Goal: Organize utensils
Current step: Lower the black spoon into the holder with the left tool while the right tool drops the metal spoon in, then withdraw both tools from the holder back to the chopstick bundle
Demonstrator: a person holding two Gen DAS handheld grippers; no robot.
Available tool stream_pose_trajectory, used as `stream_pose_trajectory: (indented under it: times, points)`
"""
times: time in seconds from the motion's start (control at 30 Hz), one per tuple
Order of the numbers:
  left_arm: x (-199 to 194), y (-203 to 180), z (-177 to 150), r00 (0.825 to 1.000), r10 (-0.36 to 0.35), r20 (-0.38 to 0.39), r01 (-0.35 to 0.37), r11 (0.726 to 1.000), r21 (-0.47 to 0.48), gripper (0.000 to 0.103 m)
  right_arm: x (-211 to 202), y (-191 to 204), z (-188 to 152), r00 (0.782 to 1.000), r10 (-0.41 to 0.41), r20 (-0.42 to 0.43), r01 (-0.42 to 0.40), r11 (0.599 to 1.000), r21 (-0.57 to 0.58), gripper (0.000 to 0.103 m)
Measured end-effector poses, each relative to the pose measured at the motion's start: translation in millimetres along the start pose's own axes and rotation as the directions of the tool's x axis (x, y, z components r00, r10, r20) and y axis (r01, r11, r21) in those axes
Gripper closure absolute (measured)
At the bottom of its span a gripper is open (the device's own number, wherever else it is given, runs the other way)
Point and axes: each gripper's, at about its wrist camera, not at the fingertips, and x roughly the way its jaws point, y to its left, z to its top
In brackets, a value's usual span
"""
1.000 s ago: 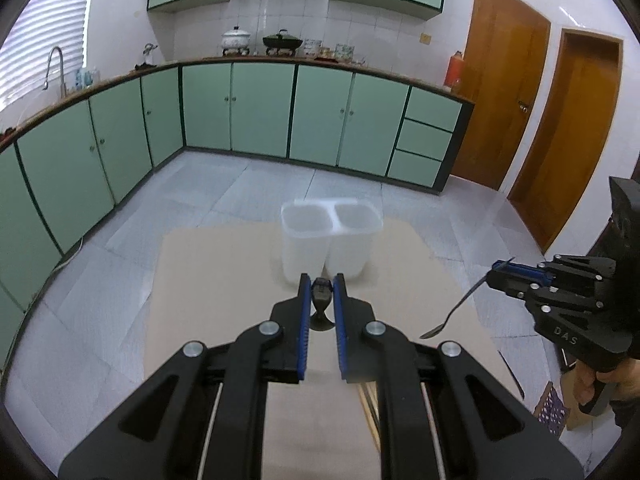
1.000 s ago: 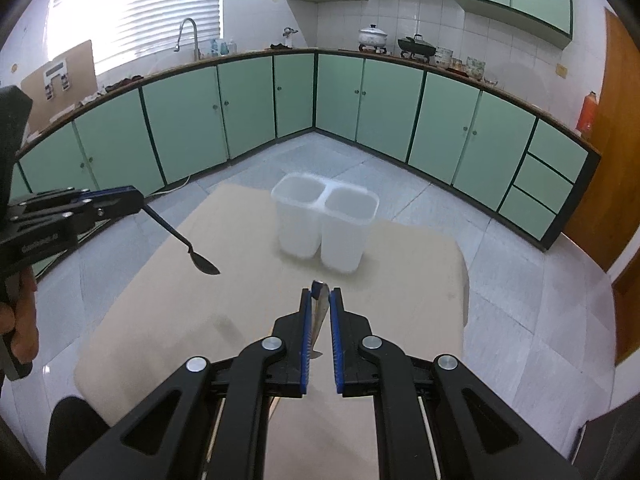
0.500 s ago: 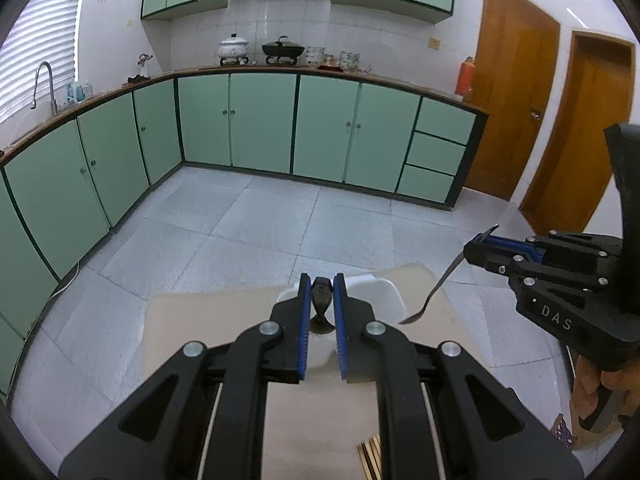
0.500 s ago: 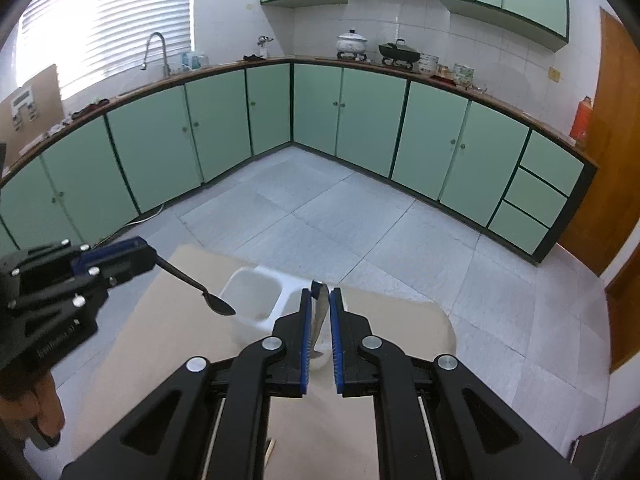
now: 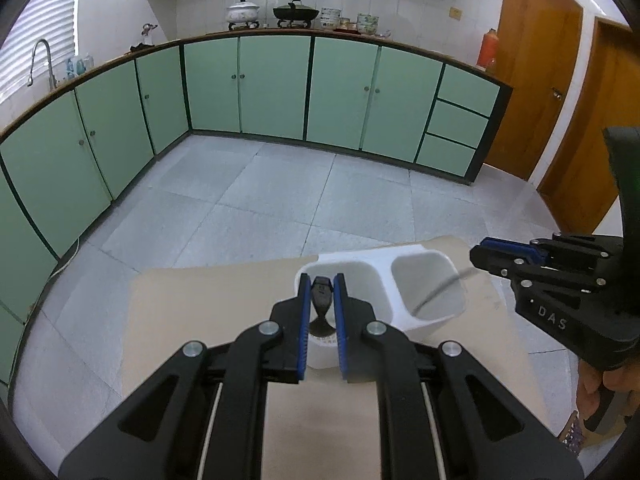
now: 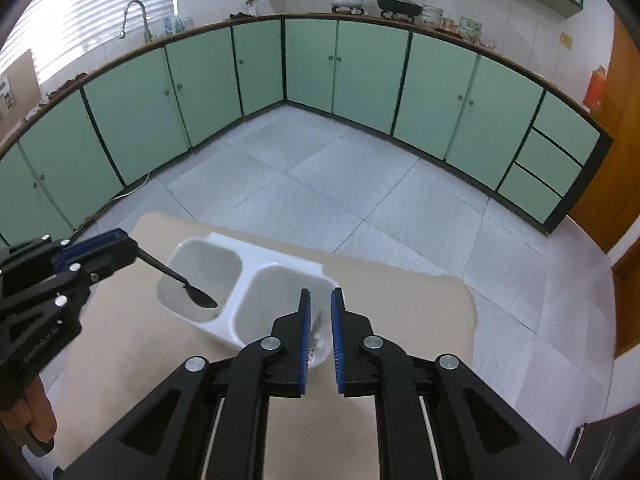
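**A:** Both tools are over the white two-cup holder (image 5: 348,258), which stands close to the far edge of the desk (image 5: 200,320). What does the left side have?

**B:** The left gripper (image 5: 322,280) is pinched narrow on the handle of a dark spoon (image 6: 198,298), blue pads tight on either side. The spoon hangs bowl down, and from the right wrist view the bowl sits in the mouth of the cup on the left gripper's side. I can't tell whether it touches the wall or floor of that cup.

**A:** And the right?

**B:** The right gripper (image 6: 318,294) is tipped down over the other cup, the one nearer the desk's right edge. Its jaws have just been easing apart and stand at a slim gap. A silver utensil (image 5: 436,290) is between them, but it's a blur while the gripper itself is sharp, so it looks loose, not clamped.

**A:** Where does that utensil reach?

**B:** From the left wrist view it slants down from the right gripper's tip into the open cup, lower end below the rim. It's too smeared to say spoon or fork.

**A:** Anything of the person?

**B:** A hand (image 5: 600,388) wrapped round the right gripper's handle at the desk's right edge, and green cabinets beyond the tiled floor
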Motion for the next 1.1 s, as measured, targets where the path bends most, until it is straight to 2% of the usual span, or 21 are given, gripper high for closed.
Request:
stream_pose_trajectory:
  times: [0.07, 0.17, 0.2, 0.27, 0.33, 0.47, 0.53, 0.7, 0.87, 1.0, 1.1]
  points:
    - [-5, 2, 0, 1.0, 0.005, 0.006, -0.005, 1.0, -0.006, 0.088, -8, -3, 0, 1.0, 0.0, 0.009, 0.0, 1.0, 0.007, 0.083]
    - [-26, 2, 5, 0.999, 0.012, 0.034, -0.011, 1.0, -0.017, 0.072, -27, -7, -1, 0.999, 0.009, 0.037, -0.009, 1.0, 0.021, 0.082]
    - [-36, 4, 5, 0.999, 0.011, 0.049, -0.01, 1.0, -0.022, 0.062, -39, -10, -2, 0.998, 0.015, 0.055, -0.017, 0.999, 0.031, 0.082]
    - [-67, 9, 3, 0.995, 0.009, 0.097, -0.006, 1.0, -0.029, 0.052, -60, -12, -6, 0.996, 0.018, 0.09, -0.022, 0.999, 0.04, 0.078]
    - [-96, 14, -7, 0.991, 0.009, 0.133, -0.004, 0.999, -0.039, 0.035, -92, -9, -25, 0.988, 0.004, 0.154, -0.008, 1.0, 0.03, 0.074]
    - [-151, 19, -50, 0.98, 0.007, 0.198, -0.001, 0.999, -0.034, 0.024, -144, -3, -81, 0.969, -0.003, 0.249, -0.001, 1.0, 0.017, 0.074]
    - [-177, 19, -83, 0.972, 0.023, 0.232, -0.015, 0.999, -0.036, 0.017, -166, 3, -119, 0.958, 0.002, 0.285, -0.008, 1.0, 0.018, 0.074]
    - [-218, 17, -176, 0.96, 0.068, 0.27, -0.058, 0.997, -0.045, 0.012, -189, 23, -224, 0.95, -0.009, 0.312, -0.009, 0.998, 0.058, 0.073]
    - [-220, 4, -282, 0.973, 0.042, 0.229, -0.025, 0.997, -0.075, 0.01, -166, 46, -330, 0.972, 0.048, 0.23, -0.077, 0.99, 0.117, 0.072]
    - [-207, -11, -338, 0.987, 0.003, 0.161, 0.007, 0.998, -0.061, 0.01, -136, 78, -380, 0.988, 0.054, 0.145, -0.063, 0.996, 0.058, 0.072]
    - [-199, -27, -366, 0.992, -0.007, 0.124, 0.008, 1.0, -0.003, 0.01, -121, 94, -397, 0.993, 0.052, 0.109, -0.054, 0.998, 0.014, 0.072]
